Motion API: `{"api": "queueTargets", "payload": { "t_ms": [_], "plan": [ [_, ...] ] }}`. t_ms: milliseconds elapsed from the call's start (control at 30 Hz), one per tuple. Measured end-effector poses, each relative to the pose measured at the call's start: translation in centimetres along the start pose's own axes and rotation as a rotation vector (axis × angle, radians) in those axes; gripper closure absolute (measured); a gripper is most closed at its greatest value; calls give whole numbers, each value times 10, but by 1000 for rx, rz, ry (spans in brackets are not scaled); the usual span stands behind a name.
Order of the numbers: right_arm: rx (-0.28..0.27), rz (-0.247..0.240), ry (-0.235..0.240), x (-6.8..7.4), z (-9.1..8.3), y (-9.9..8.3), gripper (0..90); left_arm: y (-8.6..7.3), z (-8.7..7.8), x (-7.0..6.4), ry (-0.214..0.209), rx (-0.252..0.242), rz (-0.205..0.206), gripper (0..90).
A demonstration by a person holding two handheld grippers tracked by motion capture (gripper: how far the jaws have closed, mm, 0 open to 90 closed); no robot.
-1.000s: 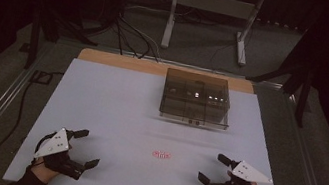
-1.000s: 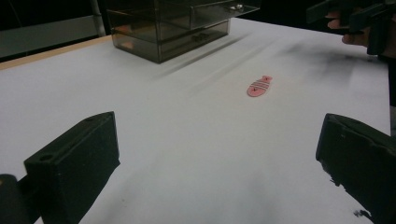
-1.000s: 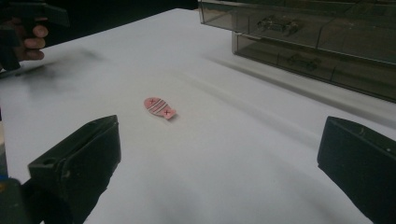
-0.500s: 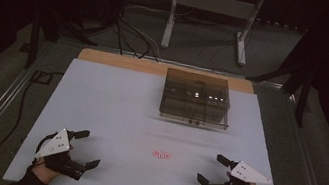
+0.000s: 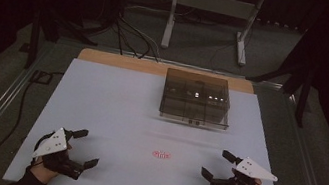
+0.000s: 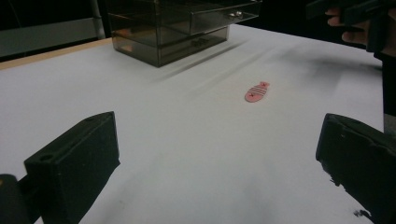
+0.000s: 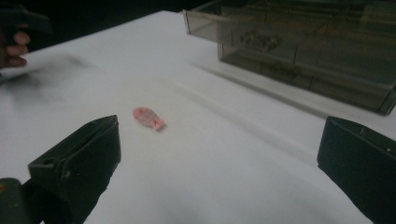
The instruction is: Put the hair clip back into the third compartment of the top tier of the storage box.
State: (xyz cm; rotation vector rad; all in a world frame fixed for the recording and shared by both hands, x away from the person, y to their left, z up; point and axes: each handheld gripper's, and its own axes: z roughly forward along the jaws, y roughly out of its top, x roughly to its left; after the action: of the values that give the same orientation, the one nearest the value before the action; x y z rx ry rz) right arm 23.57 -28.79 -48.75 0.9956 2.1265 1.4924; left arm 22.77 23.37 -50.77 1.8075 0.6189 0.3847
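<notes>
So both hands are parked at the near edge of the white bench [image 5: 115, 104]. The left tool [image 5: 83, 148] sits near the left corner with its jaws spread wide and nothing between them, and the right tool [image 5: 215, 164] over by the right corner is the same, released and empty.

Between them, roughly centered near the front, lies a small pink fish-shaped thing [image 5: 161, 155] with stripes across it and little x marks. It lies flat, well apart from both tools. No readable writing on it; the marks are too small to make out.

Farther back sits a smoky see-through drawer box [image 5: 196, 99] with small metal knobs on the drawer fronts. No label or brand I can read there either. Behind the bench there's a metal stand [image 5: 212, 9] and some cables [image 5: 129, 33] on the floor.
</notes>
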Motion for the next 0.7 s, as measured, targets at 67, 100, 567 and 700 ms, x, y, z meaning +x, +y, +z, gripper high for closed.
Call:
{"api": "queueTargets", "payload": {
  "t_ms": [67, 100, 567, 700],
  "plan": [
    [-8, 3, -1, 0, -2, 6, 0, 0, 0, 0, 2, 5, -1, 5],
    [-12, 12, -2, 0, -3, 8, 0, 0, 0, 0, 1, 5, -3, 5],
    [5, -9, -5, 6, -7, 40, 0, -1, 0, 0, -9, 8, -9, 5],
    [9, -21, 8, 7, -4, 47, 0, 0, -1, -1, -11, 6, -11, 5]
  ]
}}
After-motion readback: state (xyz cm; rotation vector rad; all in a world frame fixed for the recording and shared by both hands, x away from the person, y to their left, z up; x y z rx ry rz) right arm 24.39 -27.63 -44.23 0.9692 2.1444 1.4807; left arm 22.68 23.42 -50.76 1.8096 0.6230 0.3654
